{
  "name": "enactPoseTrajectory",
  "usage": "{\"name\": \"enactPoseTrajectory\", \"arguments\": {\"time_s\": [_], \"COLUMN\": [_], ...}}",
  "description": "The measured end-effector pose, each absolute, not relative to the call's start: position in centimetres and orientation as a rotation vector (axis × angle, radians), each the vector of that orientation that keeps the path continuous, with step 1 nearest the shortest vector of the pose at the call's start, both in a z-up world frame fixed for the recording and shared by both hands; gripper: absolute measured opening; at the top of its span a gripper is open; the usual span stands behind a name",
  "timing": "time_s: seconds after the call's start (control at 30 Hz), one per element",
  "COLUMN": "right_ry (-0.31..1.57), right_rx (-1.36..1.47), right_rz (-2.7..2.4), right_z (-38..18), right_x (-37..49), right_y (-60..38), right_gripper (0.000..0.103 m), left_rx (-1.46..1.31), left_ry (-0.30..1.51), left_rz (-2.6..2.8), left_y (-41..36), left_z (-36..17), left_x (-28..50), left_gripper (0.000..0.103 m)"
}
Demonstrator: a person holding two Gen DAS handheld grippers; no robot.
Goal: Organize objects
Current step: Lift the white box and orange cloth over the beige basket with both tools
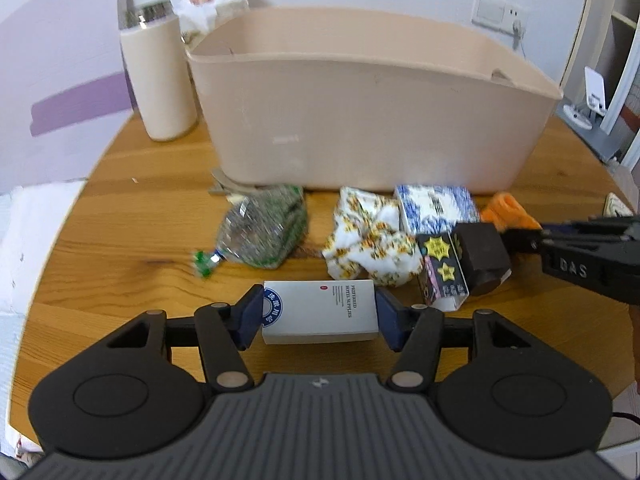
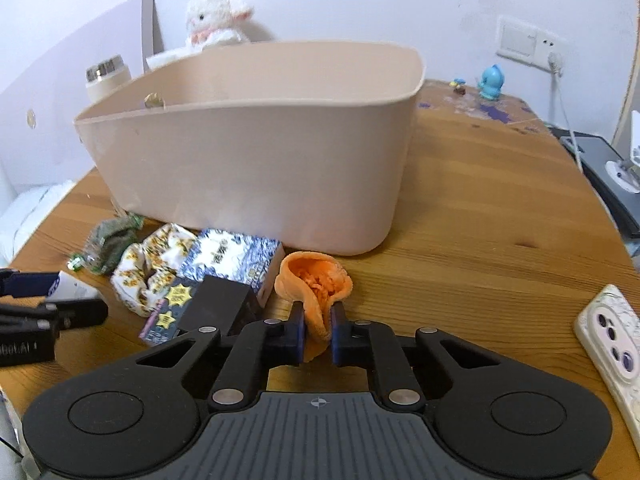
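Now, left tool [image 1: 318,314]: I have it pinching a white box [image 1: 320,310] by its two short ends, near edge of the counter [image 1: 120,240], in front of the bin [image 1: 376,120].
Right tool [image 2: 316,334]: pressed on a floppy orange cloth [image 2: 314,286], just right of the clutter and near the bin's front wall.
Box risk: I judge the grip sits only on the end faces; a tilt on the way over the tall rim could let it swivel or slide out.
Cloth risk: most of it hangs loose beyond the pads, so I expect it may drag the black box [image 2: 218,304] or the blue-patterned box [image 2: 236,258] beside it, or snag on the rim.
Crowding risk: both tools are close together; heading for the bin at once could make them collide.
Left view only: the box's printed face, and the green net bag [image 1: 266,232] and floral cloth [image 1: 372,240] seen clearly.
Right view only: a slice of the bin's inside, a phone [image 2: 612,340] at the right edge, and a blue toy [image 2: 491,82] far right.
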State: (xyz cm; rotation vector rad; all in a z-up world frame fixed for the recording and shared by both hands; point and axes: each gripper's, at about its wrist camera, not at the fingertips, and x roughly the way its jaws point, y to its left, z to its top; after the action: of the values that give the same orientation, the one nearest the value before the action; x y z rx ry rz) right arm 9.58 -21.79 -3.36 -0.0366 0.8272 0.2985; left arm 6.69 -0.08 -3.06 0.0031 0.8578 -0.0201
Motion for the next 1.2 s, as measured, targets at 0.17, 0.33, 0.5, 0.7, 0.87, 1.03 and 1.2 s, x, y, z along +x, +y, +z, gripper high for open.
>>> {"name": "enactPoseTrajectory", "arguments": {"time_s": [0.17,0.33,0.5,0.7,0.87,1.03,1.2], "right_ry": [0.763,0.694,0.589,0.53,0.557,0.612,0.677], "right_rx": [-0.004,0.029,-0.002,0.001,0.014,0.002,-0.032], "right_rz": [0.307,0.35,0.347,0.34,0.332,0.316,0.301], "right_z": [-0.5,3.1,6.4,8.7,8.4,6.9,5.0], "right_x": [8.2,7.7,8.4,11.7,15.4,18.2,19.9], "right_y": [-22.5,-23.0,-22.6,-21.8,-21.4,-20.7,-20.0], "right_gripper": [0.011,0.011,0.011,0.011,0.011,0.011,0.012], "left_rx": [-0.013,-0.024,-0.003,0.029,0.044,0.066,0.083], "left_ry": [0.789,0.695,0.601,0.53,0.528,0.555,0.637], "left_rz": [0.002,0.02,0.042,0.05,0.053,0.081,0.053], "left_y": [1.4,2.6,3.2,2.9,1.9,0.9,-0.1], "left_z": [-0.9,2.2,5.4,7.7,7.9,6.5,4.5], "left_x": [6.4,6.1,7.0,9.9,13.9,17.8,20.8], "left_gripper": [0.06,0.061,0.061,0.061,0.061,0.061,0.061]}}
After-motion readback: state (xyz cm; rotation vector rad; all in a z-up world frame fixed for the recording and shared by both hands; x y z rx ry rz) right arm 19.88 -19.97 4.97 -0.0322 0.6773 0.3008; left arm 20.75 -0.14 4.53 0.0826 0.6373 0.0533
